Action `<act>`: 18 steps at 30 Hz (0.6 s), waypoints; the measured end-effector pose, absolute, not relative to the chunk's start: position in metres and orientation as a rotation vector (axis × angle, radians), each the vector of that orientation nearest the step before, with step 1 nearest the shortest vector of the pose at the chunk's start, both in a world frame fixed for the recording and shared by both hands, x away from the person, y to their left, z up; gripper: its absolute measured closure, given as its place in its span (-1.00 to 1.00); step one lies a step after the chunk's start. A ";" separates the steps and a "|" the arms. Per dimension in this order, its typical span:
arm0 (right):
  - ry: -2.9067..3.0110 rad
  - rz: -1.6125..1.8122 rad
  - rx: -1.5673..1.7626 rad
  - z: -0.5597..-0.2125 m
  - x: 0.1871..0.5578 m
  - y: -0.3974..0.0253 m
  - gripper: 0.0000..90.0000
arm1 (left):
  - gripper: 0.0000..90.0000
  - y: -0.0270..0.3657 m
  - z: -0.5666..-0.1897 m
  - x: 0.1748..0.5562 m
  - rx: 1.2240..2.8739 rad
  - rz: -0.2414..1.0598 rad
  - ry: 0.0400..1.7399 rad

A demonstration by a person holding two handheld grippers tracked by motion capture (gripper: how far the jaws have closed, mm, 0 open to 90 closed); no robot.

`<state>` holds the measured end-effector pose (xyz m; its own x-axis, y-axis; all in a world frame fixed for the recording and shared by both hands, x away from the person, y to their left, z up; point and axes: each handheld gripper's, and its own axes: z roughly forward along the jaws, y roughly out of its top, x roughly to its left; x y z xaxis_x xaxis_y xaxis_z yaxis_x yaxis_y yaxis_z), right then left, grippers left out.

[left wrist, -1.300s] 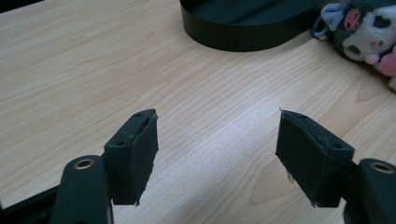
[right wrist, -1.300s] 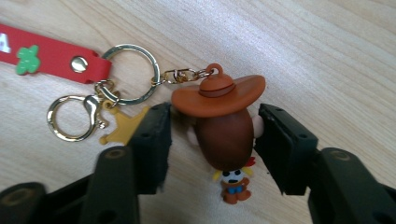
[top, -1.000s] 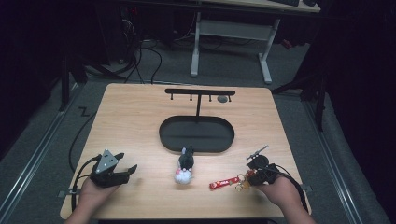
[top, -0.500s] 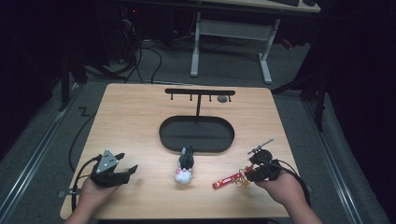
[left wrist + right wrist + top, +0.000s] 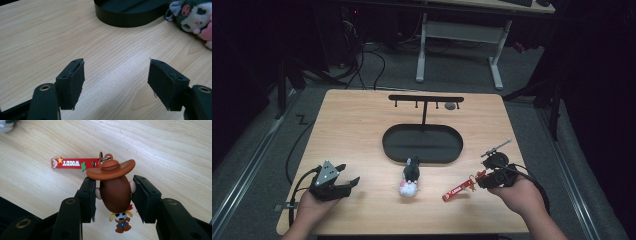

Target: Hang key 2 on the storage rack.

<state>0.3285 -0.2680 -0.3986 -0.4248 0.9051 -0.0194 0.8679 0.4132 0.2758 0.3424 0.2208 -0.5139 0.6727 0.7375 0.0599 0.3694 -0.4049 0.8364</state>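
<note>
high view: left gripper (image 5: pixel 343 184) rests at the wooden table's (image 5: pixel 357 125) near-left corner, right gripper (image 5: pixel 479 181) near-right at the red-strapped cowboy keychain figure (image 5: pixel 458 189) | left gripper view: jaws wide apart, nothing between, black oval tray (image 5: pixel 130 12) ahead | right gripper view: jaws flank the figure's (image 5: pixel 115 192) head, contact unclear

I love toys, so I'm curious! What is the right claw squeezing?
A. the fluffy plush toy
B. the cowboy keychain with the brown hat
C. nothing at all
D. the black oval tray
B. In the right gripper view the right claw has its jaws pressed on both sides of the cowboy keychain, whose red strap reads WOODY.
</note>
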 end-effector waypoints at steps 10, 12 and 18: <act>2.484 0.338 1.618 -0.377 0.332 -0.267 0.23 | -0.34 0.221 -0.513 0.343 2.025 0.537 0.855; 2.486 0.347 1.626 -0.372 0.334 -0.267 0.23 | -0.34 0.222 -0.513 0.343 2.024 0.538 0.855; 2.476 0.365 1.623 -0.361 0.339 -0.265 0.23 | -0.34 0.222 -0.513 0.342 2.023 0.539 0.859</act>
